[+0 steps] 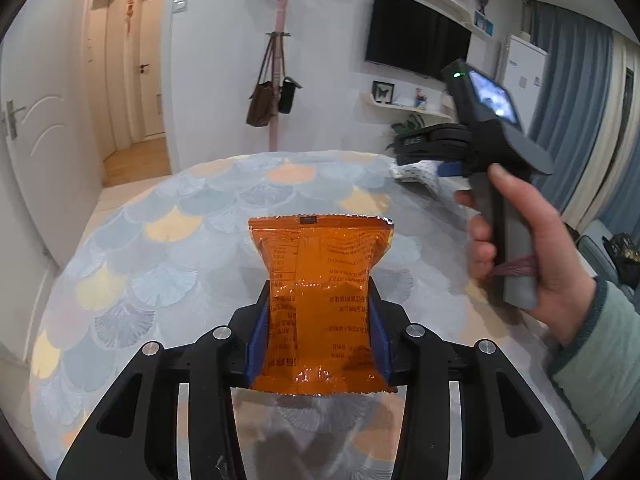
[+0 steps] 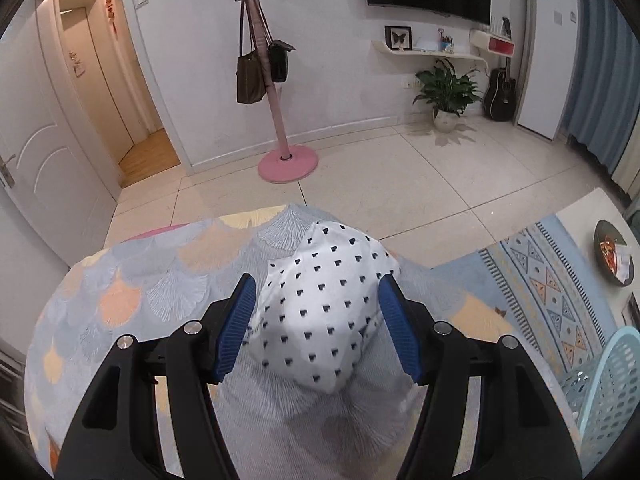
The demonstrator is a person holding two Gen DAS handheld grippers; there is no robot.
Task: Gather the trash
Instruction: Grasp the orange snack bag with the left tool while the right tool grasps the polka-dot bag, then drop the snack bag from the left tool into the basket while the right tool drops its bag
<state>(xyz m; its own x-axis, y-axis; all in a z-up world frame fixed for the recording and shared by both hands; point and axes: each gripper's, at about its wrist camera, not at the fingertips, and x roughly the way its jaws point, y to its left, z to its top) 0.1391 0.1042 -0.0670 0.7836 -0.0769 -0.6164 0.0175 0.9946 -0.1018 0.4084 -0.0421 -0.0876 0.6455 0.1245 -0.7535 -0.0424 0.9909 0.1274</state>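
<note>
Here, from the left wrist: left gripper [image 1: 318, 330] clamped on the orange snack packet [image 1: 320, 300], lifted clear of the bedspread [image 1: 160, 248], long axis running straight out along the fingers, far seam pointing away. Right gripper [image 1: 424, 152] beyond, over a white bundle.

From the right wrist: right gripper [image 2: 316, 328] gaping, straddling the heart-print white bag [image 2: 324, 304], pads seemingly just short of pressing; narrow end pointing back between the fingers. Blue basket [image 2: 600, 392] close at lower right, nearer this hand.

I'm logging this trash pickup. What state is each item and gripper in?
orange snack packet: clamped, lifted off the bedspread.
left gripper: shut on the packet.
white dotted wrapper: lying on the bedspread, between open jaws.
right gripper: open, straddling the wrapper.
blue basket: upright beside the bed.
</note>
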